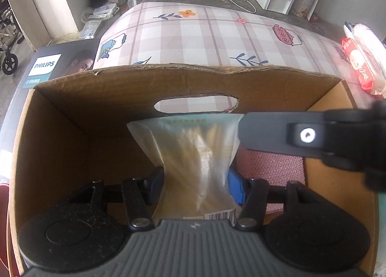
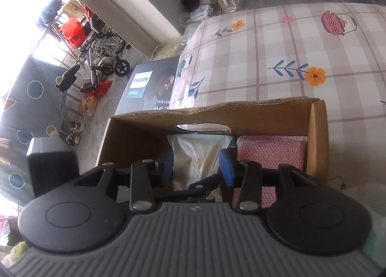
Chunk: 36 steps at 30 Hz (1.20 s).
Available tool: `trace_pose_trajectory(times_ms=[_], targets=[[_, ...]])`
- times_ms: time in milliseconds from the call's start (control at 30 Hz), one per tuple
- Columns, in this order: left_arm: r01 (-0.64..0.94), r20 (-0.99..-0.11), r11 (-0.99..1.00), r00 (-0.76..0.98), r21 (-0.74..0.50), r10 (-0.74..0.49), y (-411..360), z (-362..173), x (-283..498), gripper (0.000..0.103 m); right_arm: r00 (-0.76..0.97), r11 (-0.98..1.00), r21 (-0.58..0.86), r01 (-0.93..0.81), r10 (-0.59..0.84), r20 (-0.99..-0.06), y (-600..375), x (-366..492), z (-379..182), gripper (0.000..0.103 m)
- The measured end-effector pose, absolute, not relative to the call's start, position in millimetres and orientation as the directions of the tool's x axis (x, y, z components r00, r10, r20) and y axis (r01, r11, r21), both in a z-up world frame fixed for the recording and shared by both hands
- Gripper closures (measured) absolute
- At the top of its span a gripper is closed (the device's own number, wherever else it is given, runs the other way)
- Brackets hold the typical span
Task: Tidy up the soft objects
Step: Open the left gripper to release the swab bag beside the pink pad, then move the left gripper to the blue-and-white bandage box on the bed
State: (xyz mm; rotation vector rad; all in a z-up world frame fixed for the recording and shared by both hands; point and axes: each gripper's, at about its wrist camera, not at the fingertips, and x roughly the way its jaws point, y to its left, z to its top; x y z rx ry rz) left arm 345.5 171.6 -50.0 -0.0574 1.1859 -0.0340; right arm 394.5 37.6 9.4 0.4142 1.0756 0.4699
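A clear plastic packet [image 1: 193,156] with pale yellow contents stands on end inside an open cardboard box [image 1: 72,113] on the bed. My left gripper [image 1: 195,180] is shut on it, its blue pads pinching the packet into a waist. A black finger [image 1: 265,132] of the right gripper reaches in from the right, by the packet's upper right corner. In the right wrist view the packet [image 2: 196,156] lies between the blue pads of my right gripper [image 2: 196,168], which flank it without squeezing. The left gripper's linkage [image 2: 200,190] shows just below.
A pink dotted pack [image 1: 270,166] lies in the box to the packet's right. The box has a handle cut-out [image 1: 195,105] in its far wall. A red and white wipes pack [image 1: 361,69] rests on the checked bedsheet [image 1: 205,36]. A Philips carton [image 1: 43,67] stands left of the bed.
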Motion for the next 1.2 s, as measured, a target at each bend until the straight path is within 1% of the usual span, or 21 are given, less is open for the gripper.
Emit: trace_pose_trajectory(times_ms=[67, 100, 333, 467, 633, 767, 867, 1033, 1133, 1200], targets=[[-0.014, -0.92, 0.998, 0.388, -0.061, -0.051, 172, -47, 344, 0.031, 0.41, 0.823, 0.546, -0.156, 0.557, -0.722, 29, 389, 16, 0.06], [-0.023, -0.915, 0.998, 0.401, -0.056, -0.043, 172, -45, 342, 0.029, 0.42, 0.821, 0.551, -0.15, 0.558, -0.716, 23, 385, 18, 0.06], [-0.041, -0.883, 0.996, 0.467, -0.073, -0.046, 170, -11, 316, 0.026, 0.473, 0.786, 0.604, -0.13, 0.585, -0.659, -16, 349, 34, 0.058], [-0.028, -0.851, 0.997, 0.524, -0.071, -0.046, 162, 20, 294, 0.023, 0.508, 0.767, 0.627, -0.14, 0.599, -0.619, -44, 321, 48, 0.057], [0.023, -0.811, 0.996, 0.58, -0.084, -0.082, 137, 57, 267, 0.022, 0.567, 0.759, 0.635, -0.141, 0.588, -0.577, -97, 282, 68, 0.056], [0.114, -0.791, 0.99, 0.597, -0.084, -0.136, 97, 77, 253, 0.022, 0.632, 0.768, 0.631, -0.108, 0.543, -0.553, -157, 254, 81, 0.054], [0.2, -0.785, 0.975, 0.587, -0.096, -0.198, 55, 84, 250, 0.022, 0.683, 0.788, 0.614, -0.046, 0.474, -0.556, -206, 238, 84, 0.053], [0.345, -0.786, 0.926, 0.526, -0.152, -0.325, -25, 80, 254, 0.022, 0.718, 0.794, 0.6, 0.096, 0.362, -0.595, -293, 226, 72, 0.051], [0.406, -0.791, 0.895, 0.478, -0.187, -0.382, -72, 70, 261, 0.023, 0.701, 0.784, 0.597, 0.171, 0.33, -0.633, -337, 227, 53, 0.049], [0.441, -0.799, 0.873, 0.439, -0.208, -0.412, -102, 62, 267, 0.026, 0.687, 0.771, 0.6, 0.213, 0.319, -0.653, -360, 230, 40, 0.048]])
